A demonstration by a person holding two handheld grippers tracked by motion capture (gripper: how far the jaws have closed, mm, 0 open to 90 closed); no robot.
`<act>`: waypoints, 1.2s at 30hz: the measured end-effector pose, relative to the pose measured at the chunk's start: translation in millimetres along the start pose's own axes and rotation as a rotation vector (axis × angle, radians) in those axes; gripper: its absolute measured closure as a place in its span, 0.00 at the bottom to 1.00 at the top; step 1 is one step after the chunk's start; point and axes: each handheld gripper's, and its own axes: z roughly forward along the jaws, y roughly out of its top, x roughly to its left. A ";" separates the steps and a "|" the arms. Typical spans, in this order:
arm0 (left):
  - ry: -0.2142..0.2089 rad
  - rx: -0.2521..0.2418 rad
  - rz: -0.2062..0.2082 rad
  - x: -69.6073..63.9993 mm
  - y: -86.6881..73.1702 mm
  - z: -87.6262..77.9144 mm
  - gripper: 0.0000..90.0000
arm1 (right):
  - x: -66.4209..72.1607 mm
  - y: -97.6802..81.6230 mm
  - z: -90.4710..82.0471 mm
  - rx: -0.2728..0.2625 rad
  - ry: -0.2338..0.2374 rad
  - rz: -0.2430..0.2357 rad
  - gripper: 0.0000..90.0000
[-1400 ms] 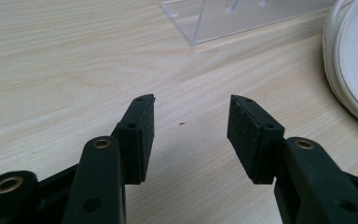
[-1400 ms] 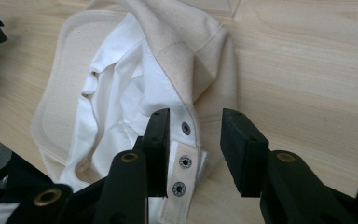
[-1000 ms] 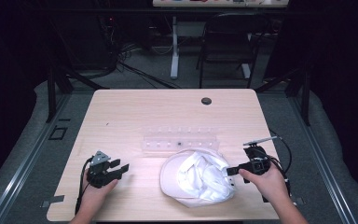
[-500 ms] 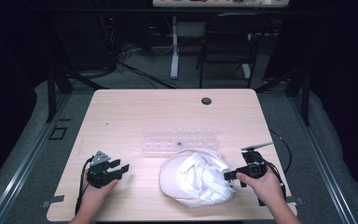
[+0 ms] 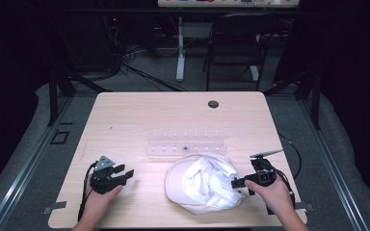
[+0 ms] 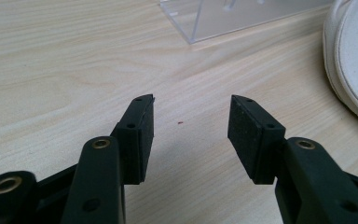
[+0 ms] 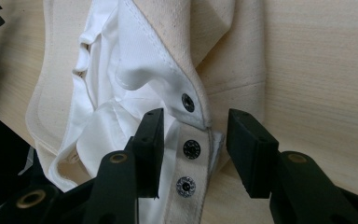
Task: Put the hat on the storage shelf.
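Your right gripper (image 7: 193, 149), jaws just opening around the cap's snap strap (image 7: 191, 154), reveals unlabelled studs perhaps; your left gripper (image 6: 191, 126) gapes empty.

A lab-like workroom: bare wooden table (image 5: 125, 120), tangled floor cables (image 5: 139, 62), desk legs, dark surroundings.

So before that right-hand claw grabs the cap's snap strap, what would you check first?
1. Right gripper jaws open, just been widening: ok.
2. Snap strap sits between the jaws, pads not pressing yet: ok.
3. Cap lies upside down, flat on the table: ok.
4. Left gripper open, nothing between its jaws, apart from the cap: ok.
5. Clear plastic rack beyond the cap; touching or apart: cannot tell.
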 end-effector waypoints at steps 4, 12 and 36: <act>-0.001 -0.001 -0.005 0.4 -0.1 -0.4 0.57 | -3.1 1.9 8.1 0.008 0.031 0.023 0.64; -0.001 0.000 -0.002 0.3 0.0 -0.2 0.57 | -3.5 2.4 12.7 0.031 0.072 0.045 0.65; 0.007 -0.002 0.000 1.0 0.1 -0.7 0.57 | 19.0 15.5 -8.5 0.046 0.020 0.042 0.88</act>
